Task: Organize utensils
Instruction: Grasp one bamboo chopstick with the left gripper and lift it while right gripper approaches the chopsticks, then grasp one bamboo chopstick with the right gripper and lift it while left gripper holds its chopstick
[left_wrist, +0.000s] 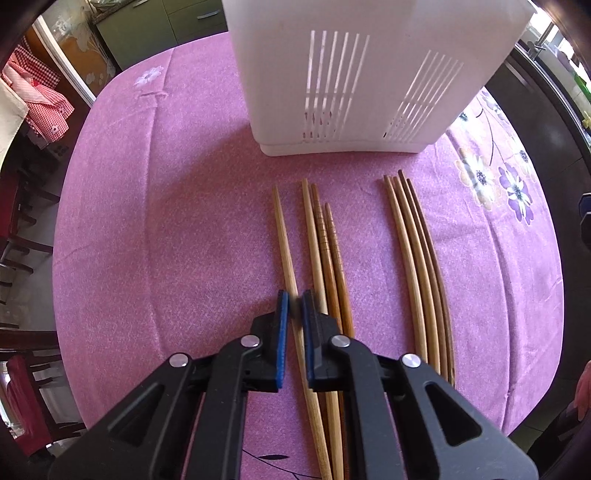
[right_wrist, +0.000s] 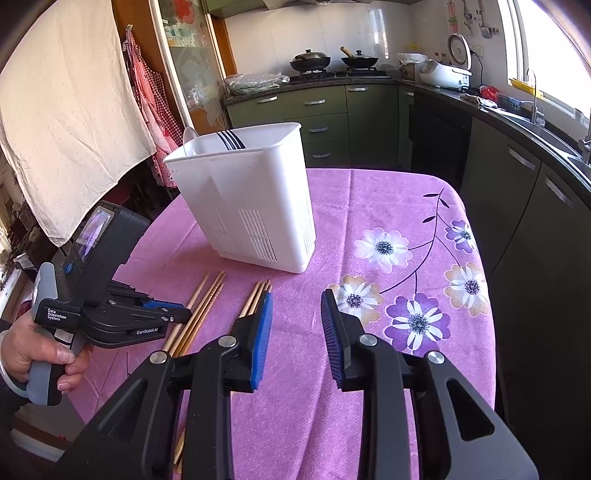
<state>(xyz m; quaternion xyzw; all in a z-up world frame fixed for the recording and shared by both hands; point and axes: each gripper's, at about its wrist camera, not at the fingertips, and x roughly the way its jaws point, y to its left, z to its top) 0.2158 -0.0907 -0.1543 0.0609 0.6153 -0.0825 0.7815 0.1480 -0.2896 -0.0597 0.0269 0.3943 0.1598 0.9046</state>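
My left gripper (left_wrist: 295, 304), black with blue pads, is nearly closed around a single pale wooden chopstick (left_wrist: 283, 236) lying on the pink tablecloth (left_wrist: 166, 221); the stick runs between the pads, though blur at the tips keeps me from telling whether they already touch it. Just to its right lie three more wooden chopsticks (left_wrist: 325, 251), one with carved rings, and well apart to the right a tight bundle of longer, darker chopsticks (left_wrist: 417, 258). All point toward the white slotted plastic utensil holder (left_wrist: 351, 74), which stands upright beyond their tips.

The right wrist view adds what the left cannot: my right gripper (right_wrist: 296, 325) hangs spread wide above the cloth with nothing between its pads, its left pad over the near end of the darker bundle (right_wrist: 255, 299). From here I see the left gripper (right_wrist: 173, 314) side-on, low over the lighter chopsticks (right_wrist: 205, 302), held by a bare left hand (right_wrist: 40, 354). The holder's (right_wrist: 251, 206) open top shows too, with a white spoon (right_wrist: 190, 136) and a dark-striped item (right_wrist: 229, 140), which I cannot identify, standing in its far compartment. The cloth's purple and white flower print (right_wrist: 417, 321) lies to the right of my open gripper. Behind the table are green kitchen cabinets (right_wrist: 325, 107), two black woks (right_wrist: 332, 59) on the hob and a white rice cooker (right_wrist: 447, 70).
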